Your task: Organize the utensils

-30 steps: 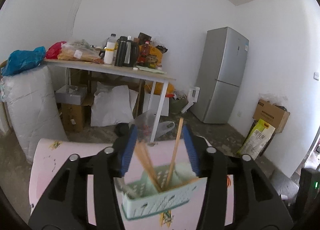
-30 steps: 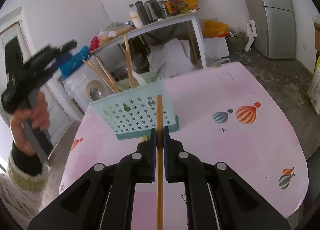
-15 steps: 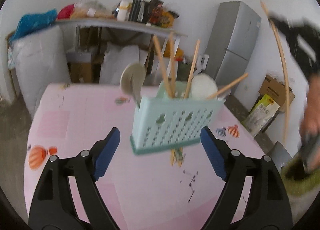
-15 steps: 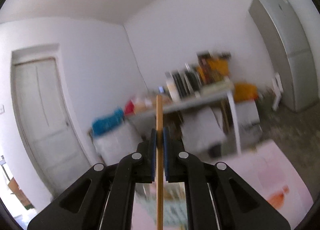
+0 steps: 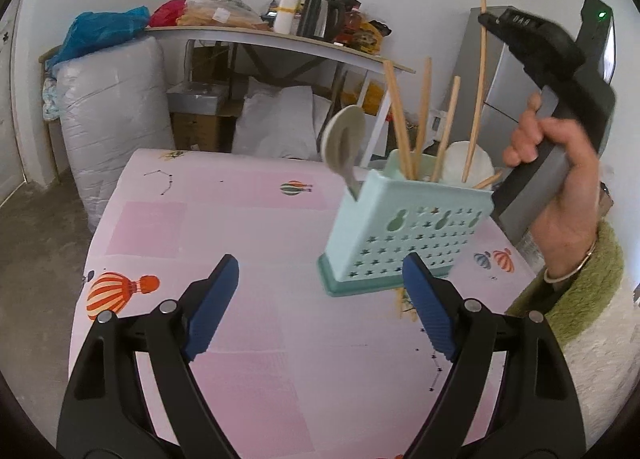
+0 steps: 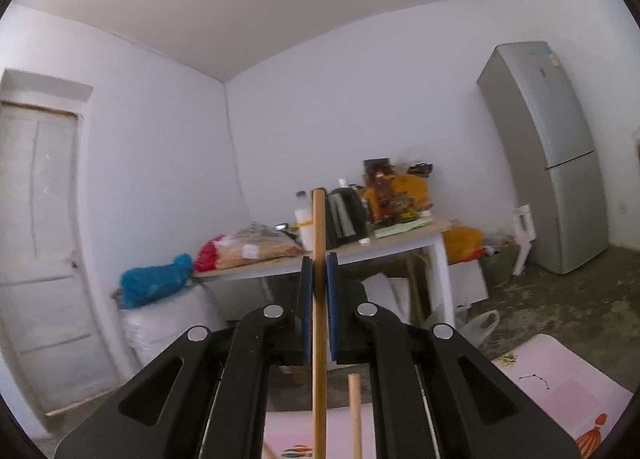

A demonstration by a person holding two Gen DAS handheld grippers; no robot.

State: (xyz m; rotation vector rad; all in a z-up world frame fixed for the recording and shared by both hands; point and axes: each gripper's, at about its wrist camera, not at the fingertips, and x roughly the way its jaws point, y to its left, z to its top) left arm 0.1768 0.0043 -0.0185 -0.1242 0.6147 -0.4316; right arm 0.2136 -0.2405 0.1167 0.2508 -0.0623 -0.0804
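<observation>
Right now the right gripper (image 6: 316,299) is clamping its jaws on a chopstick (image 6: 319,339), long axis upright, directly over the mint utensil basket (image 5: 408,227) standing on the pink table (image 5: 240,219). Nearer the basket, the left gripper (image 5: 320,299) is holding its jaws wide apart and empty. No readable labels, as far as I can tell.

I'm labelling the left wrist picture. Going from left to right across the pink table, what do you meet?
Orange balloon print → left tongs, open → spoon → green basket holding chopsticks → hand with the right tongs, shut on one chopstick.
</observation>
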